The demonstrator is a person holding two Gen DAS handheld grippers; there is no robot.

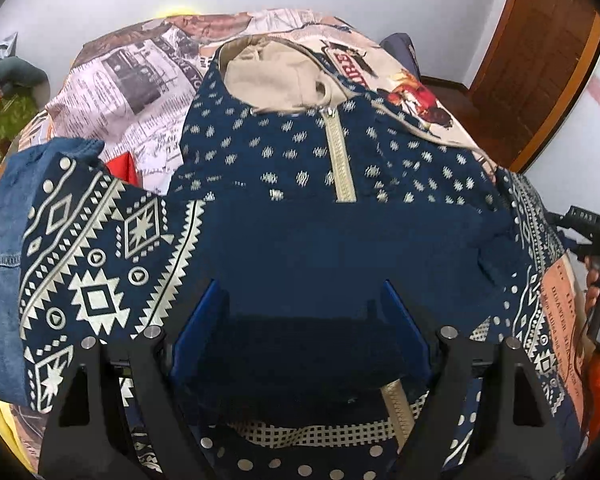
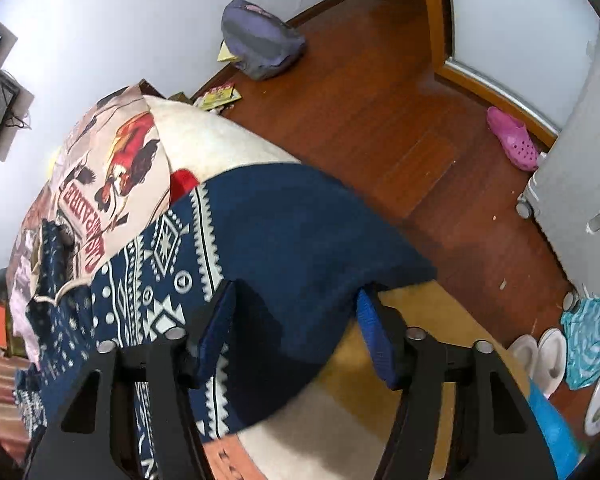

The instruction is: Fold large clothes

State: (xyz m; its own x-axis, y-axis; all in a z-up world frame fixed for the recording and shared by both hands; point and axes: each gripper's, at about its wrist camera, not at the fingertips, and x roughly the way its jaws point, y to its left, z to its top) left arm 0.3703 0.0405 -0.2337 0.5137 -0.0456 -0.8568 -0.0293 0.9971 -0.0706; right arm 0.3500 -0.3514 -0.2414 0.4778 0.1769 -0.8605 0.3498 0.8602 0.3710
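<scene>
**Both tongs over a hoodie spread on the bed**

Left wrist view: the navy hoodie (image 1: 340, 184) lies front-up on the bed (image 1: 140, 92), spread flat so it can be folded, its cream zipper (image 1: 342, 160) running down the chest and the beige-lined hood (image 1: 276, 76) at the far end. White geometric bands pattern the sleeves. The left tongs (image 1: 304, 320) stand wide apart above the plain navy belly, gripping nothing. Jeans (image 1: 0, 240) lie at the left.

Right wrist view: the right tongs (image 2: 296, 320) straddle the navy cuff end of a sleeve (image 2: 292, 232) that hangs past the bed's edge over the wooden floor (image 2: 380, 120). The pads appear clear of the cloth, so the tongs look apart, probably placed to pinch the sleeve and bring it inward.
</scene>
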